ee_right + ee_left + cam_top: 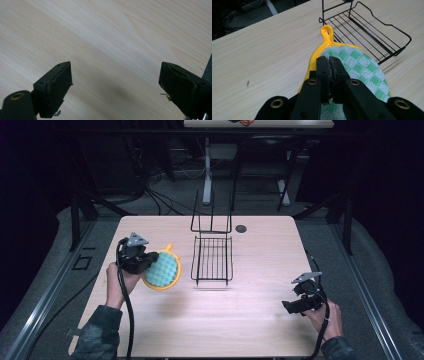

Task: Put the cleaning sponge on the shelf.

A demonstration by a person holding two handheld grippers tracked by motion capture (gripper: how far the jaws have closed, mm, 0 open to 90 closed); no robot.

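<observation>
A round pot holder (163, 269) with a green-and-white checked face and a yellow rim hangs tilted above the table's left side. My left gripper (148, 260) is shut on its edge. In the left gripper view the black jaws pinch the pot holder (359, 67) at the left gripper (329, 62), and its yellow loop (327, 32) points away toward the black wire rack (372, 30). The wire rack (212, 257) stands at the table's middle, just right of the pot holder. My right gripper (289, 307) is open near the right front of the table, and the right gripper (115, 82) holds nothing over bare wood.
The light wooden table (210, 320) has a small dark round disc (241, 228) near its far edge behind the rack. Dark cables and metal frame legs stand on the floor beyond the table. Another table's edge (257, 124) shows at the far back.
</observation>
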